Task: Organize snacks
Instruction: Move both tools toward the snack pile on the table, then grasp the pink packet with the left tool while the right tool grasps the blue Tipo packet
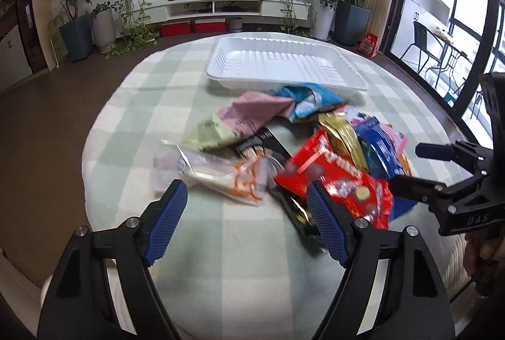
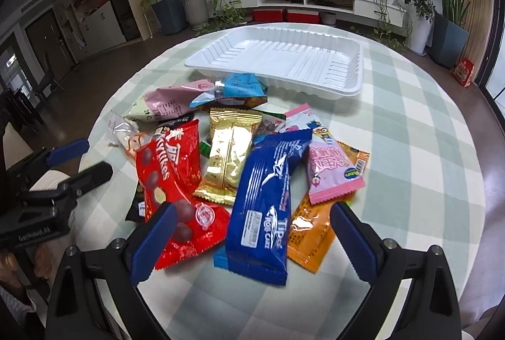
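A pile of snack packets lies on the checked tablecloth in front of an empty white tray. My left gripper is open above the cloth, with a clear packet with orange print just beyond its fingertips and a red packet by its right finger. Nothing is pressed between its pads. My right gripper stands open over a long blue packet; the red packet is beside its left finger and an orange packet beside its right. A gold packet lies behind.
The round table's edge curves close on all sides, with dark floor beyond. Each view shows the other gripper at its side: the right gripper, the left gripper. Potted plants and a low TV cabinet stand far behind.
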The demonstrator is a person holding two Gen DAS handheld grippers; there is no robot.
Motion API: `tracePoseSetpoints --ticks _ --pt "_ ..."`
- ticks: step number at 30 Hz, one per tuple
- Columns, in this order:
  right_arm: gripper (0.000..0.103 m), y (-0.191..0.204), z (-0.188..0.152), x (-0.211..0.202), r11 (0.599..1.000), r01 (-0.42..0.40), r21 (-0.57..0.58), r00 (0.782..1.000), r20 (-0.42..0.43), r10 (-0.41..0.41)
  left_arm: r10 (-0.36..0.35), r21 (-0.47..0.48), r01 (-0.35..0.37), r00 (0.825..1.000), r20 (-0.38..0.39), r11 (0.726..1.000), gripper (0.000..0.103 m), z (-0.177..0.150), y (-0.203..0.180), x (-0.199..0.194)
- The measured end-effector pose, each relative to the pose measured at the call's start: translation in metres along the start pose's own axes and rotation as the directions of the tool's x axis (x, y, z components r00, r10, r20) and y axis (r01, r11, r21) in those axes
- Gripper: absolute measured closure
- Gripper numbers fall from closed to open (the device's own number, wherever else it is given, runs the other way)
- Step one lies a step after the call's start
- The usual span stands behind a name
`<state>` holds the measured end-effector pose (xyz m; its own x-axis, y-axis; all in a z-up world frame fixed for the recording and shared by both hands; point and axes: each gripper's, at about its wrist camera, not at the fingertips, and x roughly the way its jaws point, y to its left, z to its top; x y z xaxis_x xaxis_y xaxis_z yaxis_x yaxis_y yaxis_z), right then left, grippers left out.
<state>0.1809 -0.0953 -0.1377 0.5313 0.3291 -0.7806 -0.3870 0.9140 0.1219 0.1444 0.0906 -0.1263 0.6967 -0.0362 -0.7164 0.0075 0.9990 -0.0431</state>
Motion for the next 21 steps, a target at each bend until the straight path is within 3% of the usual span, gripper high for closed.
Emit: tracePoseSetpoints --ticks 11,21 --pt "0.004 -0.013 0.019 0.022 0.995 -0.057 0.086 0.997 -0.046 0.061 0.025 0.162 -0.018 0.999 -0.037 0.987 0.026 0.06 0.006 0.047" --pt "0.0 -0.017 0.027 0.034 0.987 -0.066 0.145 0.994 -0.081 0.079 -0.026 0.244 0.051 0.994 -0.106 0.968 0.026 0.084 0.011 0.087"
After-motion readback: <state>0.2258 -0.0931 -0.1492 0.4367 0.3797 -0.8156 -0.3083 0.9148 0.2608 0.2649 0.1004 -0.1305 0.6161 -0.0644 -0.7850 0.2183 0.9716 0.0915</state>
